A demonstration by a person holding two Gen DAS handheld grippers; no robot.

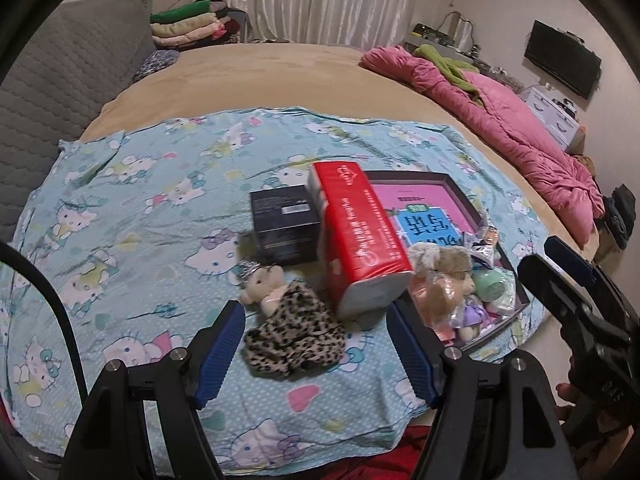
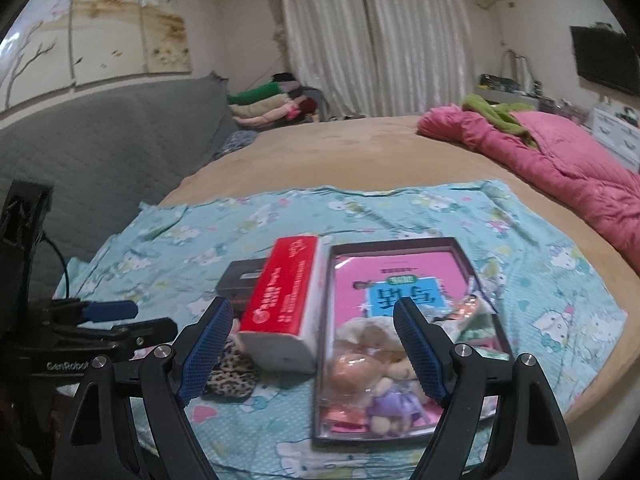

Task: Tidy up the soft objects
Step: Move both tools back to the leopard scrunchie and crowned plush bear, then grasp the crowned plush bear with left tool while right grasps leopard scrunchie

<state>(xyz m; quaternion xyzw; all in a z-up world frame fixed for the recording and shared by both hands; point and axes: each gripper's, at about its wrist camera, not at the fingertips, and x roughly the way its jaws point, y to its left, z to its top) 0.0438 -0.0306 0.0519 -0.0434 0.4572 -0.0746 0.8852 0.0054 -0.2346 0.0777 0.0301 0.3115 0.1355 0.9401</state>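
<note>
A small plush bear in a leopard-print dress [image 1: 284, 316] lies on the Hello Kitty cloth [image 1: 120, 216], between the fingers of my open left gripper [image 1: 316, 316]. A red tissue pack [image 1: 360, 232] stands beside it, also in the right wrist view [image 2: 284, 304]. A dark shallow box [image 2: 464, 256] holds a pink book [image 2: 396, 280] and several bagged plush dolls [image 2: 376, 380]; the dolls also show in the left wrist view [image 1: 452, 288]. My right gripper [image 2: 316, 328] is open and empty above the tissue pack and box.
A black box [image 1: 284, 224] sits behind the tissue pack. A pink quilt [image 1: 512, 120] lies along the bed's right side. A grey padded headboard [image 1: 60, 80] and folded clothes [image 1: 188, 24] are at the left and back.
</note>
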